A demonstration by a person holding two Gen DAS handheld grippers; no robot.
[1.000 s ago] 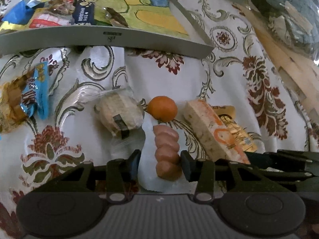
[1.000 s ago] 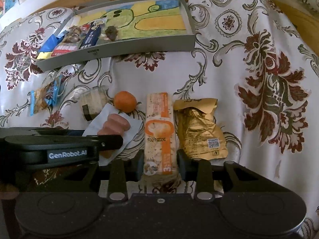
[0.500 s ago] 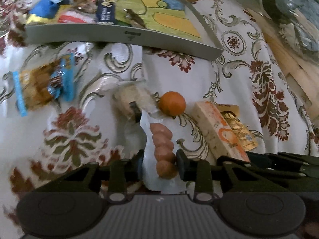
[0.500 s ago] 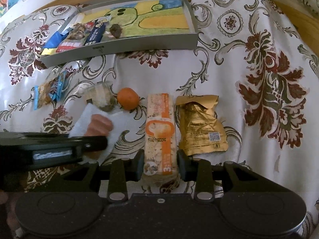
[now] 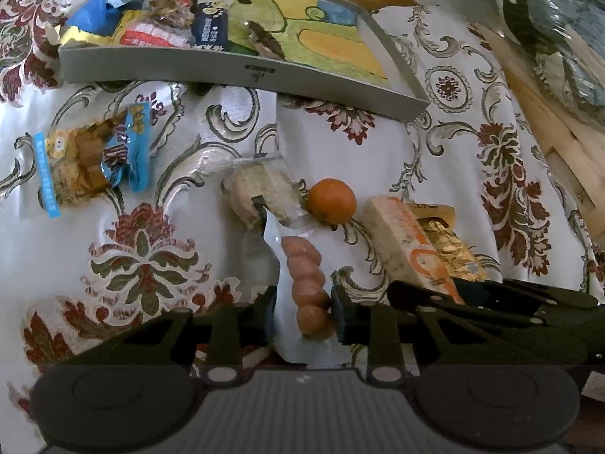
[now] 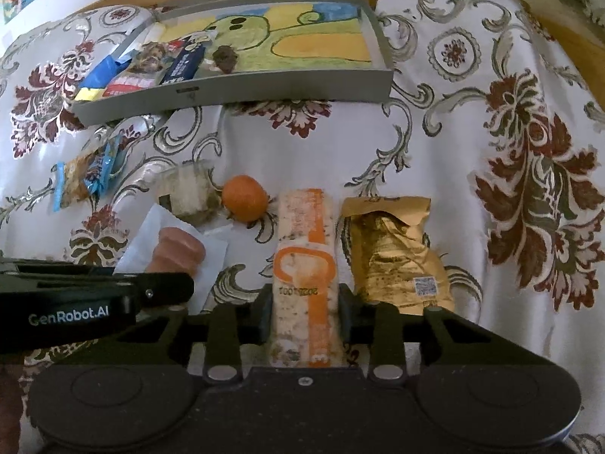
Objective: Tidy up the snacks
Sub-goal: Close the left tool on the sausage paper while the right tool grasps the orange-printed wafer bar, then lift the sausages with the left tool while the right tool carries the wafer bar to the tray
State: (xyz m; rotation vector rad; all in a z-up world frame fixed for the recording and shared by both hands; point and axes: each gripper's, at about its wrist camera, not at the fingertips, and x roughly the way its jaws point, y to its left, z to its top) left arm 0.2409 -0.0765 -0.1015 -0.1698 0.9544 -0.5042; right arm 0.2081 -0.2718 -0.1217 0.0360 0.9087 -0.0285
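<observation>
**Both hand-held grippers closing on snacks, tray waiting ahead**

Left wrist view: I am holding the left hand-held gripper (image 5: 304, 310) narrow around the white vacuum pack of pinkish-brown sausage links (image 5: 307, 287), its jaws pressing both sides of the near end so the pack points forward toward the grey rectangular tray with a green cartoon lining (image 5: 242, 72). Beyond it, the small round orange fruit (image 5: 332, 201) and the clear-wrapped pale cake (image 5: 261, 193) are lying on the floral satin cloth (image 5: 340, 143); the blue-and-tan crumpled packet (image 5: 90, 159) is sitting well apart, to the left.

Right wrist view: I am gripping the long orange-and-white wrapped bar (image 6: 305, 265) with the right hand-held gripper (image 6: 305, 312), clamped at its near end, lengthwise, probably for an easy carry. The gold foil pouch (image 6: 393, 253) is lying just beside it. The tray is already carrying several packets at its left end, leaving its right part free.
</observation>
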